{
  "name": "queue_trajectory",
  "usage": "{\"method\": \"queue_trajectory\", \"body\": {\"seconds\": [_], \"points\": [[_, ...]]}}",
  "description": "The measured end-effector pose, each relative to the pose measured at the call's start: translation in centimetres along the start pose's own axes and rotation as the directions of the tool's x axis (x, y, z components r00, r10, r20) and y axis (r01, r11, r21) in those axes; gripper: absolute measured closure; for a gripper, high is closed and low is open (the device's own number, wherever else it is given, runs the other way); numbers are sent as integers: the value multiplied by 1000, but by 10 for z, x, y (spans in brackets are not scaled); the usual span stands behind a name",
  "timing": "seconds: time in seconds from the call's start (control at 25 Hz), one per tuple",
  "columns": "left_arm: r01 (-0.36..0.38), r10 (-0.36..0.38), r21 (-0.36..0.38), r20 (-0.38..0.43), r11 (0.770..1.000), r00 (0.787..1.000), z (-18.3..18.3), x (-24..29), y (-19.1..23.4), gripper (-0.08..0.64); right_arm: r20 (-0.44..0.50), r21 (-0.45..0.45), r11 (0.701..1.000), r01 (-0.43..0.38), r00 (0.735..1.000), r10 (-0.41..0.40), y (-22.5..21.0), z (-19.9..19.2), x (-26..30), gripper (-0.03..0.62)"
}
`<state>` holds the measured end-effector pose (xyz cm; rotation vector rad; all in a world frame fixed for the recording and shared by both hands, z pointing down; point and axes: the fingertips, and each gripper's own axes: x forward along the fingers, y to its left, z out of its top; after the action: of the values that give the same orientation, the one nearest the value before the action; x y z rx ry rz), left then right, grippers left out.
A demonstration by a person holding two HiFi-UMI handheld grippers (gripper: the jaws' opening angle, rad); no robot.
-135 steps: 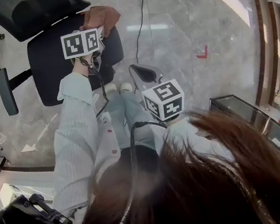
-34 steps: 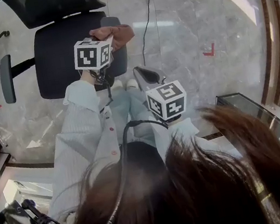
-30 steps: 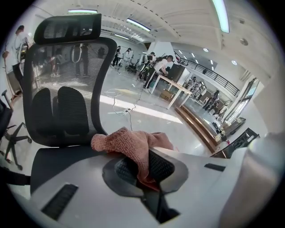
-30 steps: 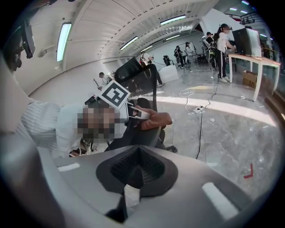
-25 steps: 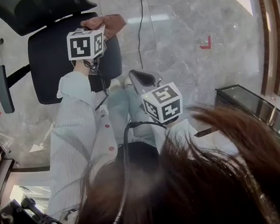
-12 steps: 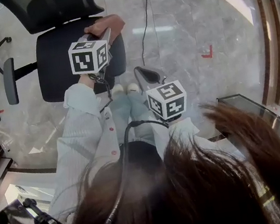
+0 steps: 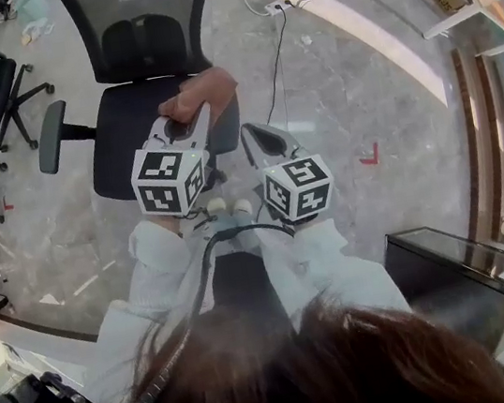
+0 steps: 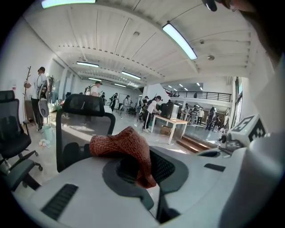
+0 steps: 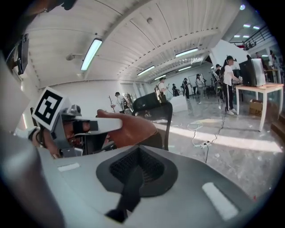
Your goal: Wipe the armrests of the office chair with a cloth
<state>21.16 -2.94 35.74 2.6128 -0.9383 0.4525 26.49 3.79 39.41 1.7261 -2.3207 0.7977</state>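
Rust-red cloth (image 8: 122, 144) sits pinched in your left tongs (image 7: 186, 130), poised over the office chair (image 7: 127, 130) for its armrests (image 7: 52, 137); right tongs (image 9: 133, 176) closed, empty.

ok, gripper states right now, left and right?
Left gripper: shut on the reddish-brown knitted cloth.
Right gripper: shut, holding nothing.

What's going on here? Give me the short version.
A person stands over a black mesh-backed office chair with a handheld gripper in each hand. The left gripper is shut on a reddish-brown knitted cloth, held up over the chair's right side. The right gripper is shut and empty beside it. The grey armrest at the head view's left is untouched; whether the cloth touches the other armrest can't be told.
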Motion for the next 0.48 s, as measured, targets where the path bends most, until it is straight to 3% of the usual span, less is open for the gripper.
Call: {"method": "queue_trajectory", "body": {"seconds": [0.24, 0.48], "points": [[14, -19, 58, 86, 998, 996, 28, -60, -29, 525, 124, -114, 993, -39, 991, 53, 46, 65, -34, 591], [39, -46, 58, 115, 998, 992, 31, -84, -43, 525, 168, -156, 987, -47, 983, 74, 71, 83, -59, 591]]}}
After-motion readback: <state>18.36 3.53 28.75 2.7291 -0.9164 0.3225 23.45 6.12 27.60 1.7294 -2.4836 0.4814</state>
